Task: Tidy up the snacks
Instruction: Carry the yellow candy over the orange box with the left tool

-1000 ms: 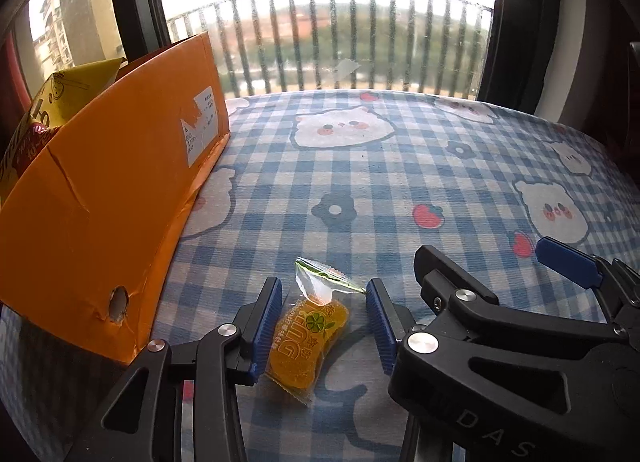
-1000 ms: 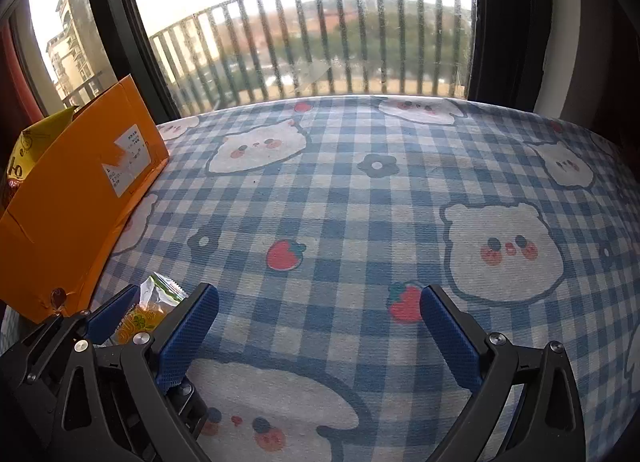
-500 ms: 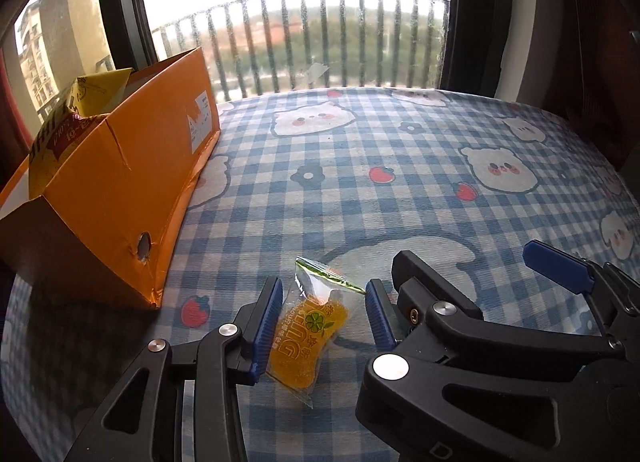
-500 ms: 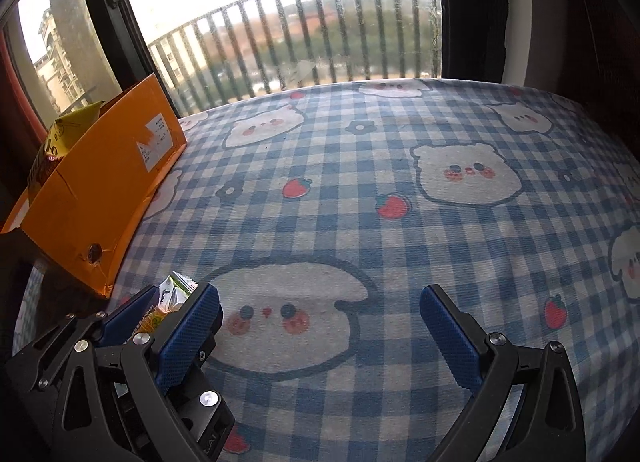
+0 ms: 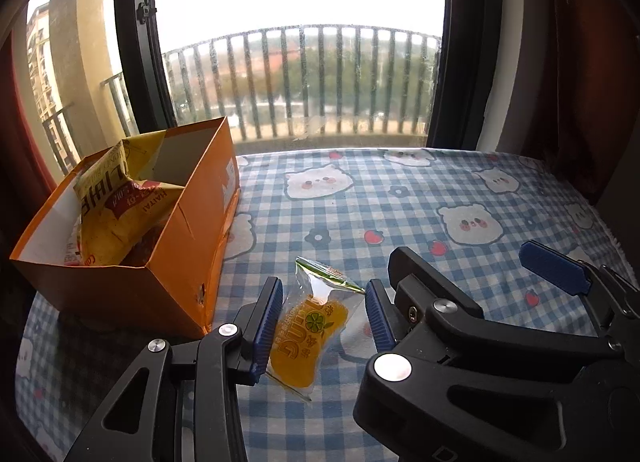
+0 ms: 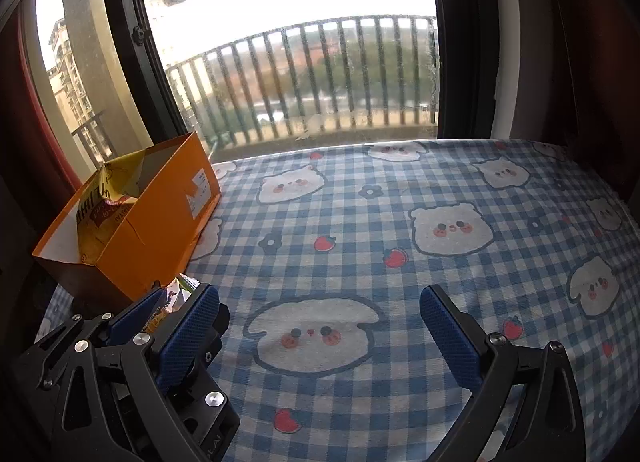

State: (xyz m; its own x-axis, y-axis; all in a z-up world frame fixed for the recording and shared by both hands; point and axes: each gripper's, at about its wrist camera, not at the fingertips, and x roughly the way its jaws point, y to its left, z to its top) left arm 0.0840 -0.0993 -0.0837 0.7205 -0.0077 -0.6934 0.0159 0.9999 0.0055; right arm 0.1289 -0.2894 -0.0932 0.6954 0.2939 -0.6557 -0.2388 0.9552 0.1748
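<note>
My left gripper (image 5: 320,316) is shut on an orange jelly snack packet (image 5: 310,322) and holds it above the checked cloth, right of the orange cardboard box (image 5: 160,278). The box is open at the top and holds a yellow snack bag (image 5: 116,206). In the right wrist view the left gripper (image 6: 166,312) shows at lower left with a bit of the packet (image 6: 176,298) between its pads, in front of the box (image 6: 132,230). My right gripper (image 6: 320,336) is open and empty over the cloth; it also shows in the left wrist view (image 5: 556,266).
A blue-and-white checked cloth with bear prints (image 6: 400,222) covers the surface. A window with a railing outside (image 5: 300,82) runs along the far edge. A dark curtain (image 5: 580,62) hangs at the right.
Both grippers have risen and pulled back from the cloth. The left one carries the jelly packet up, so the box's open top and the yellow bag inside have come into view.
</note>
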